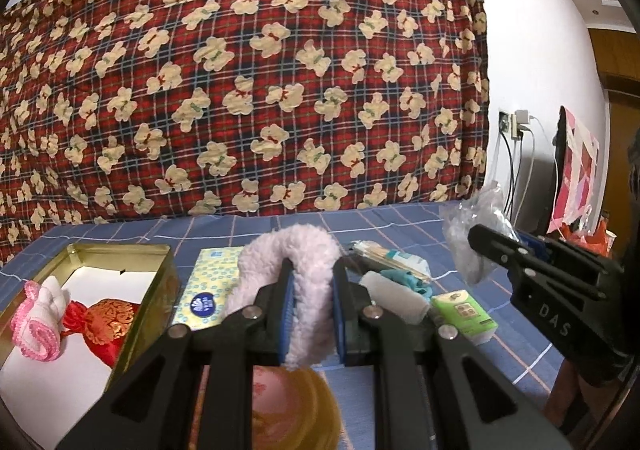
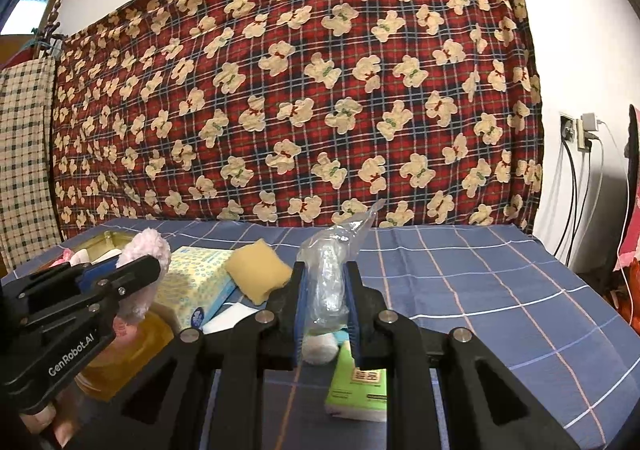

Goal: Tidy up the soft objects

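Gold-walled and open-topped, the tin box (image 1: 120, 250) sits at my far left on the blue checked bedspread (image 1: 400, 226), already holding a red brocade pouch (image 1: 102, 320) and a rolled pink-and-white cloth (image 1: 38, 320). That box is what my next move turns on: it lies to the left of both grippers, and my left hand is clearly the nearer one. The left gripper (image 1: 311, 314) is clamped on a fluffy pale-pink plush piece (image 1: 280, 258), whose long axis runs up out of the pads and arches over leftward, towards the box. I judge a short sideways carry would bring it over the opening. The right gripper (image 2: 325, 298) is pinched shut on a crinkled clear plastic bag (image 2: 332, 270) standing upright between its pads, well apart from the box, with the tissue pack (image 2: 200, 282) and yellow sponge (image 2: 258, 274) lying between.
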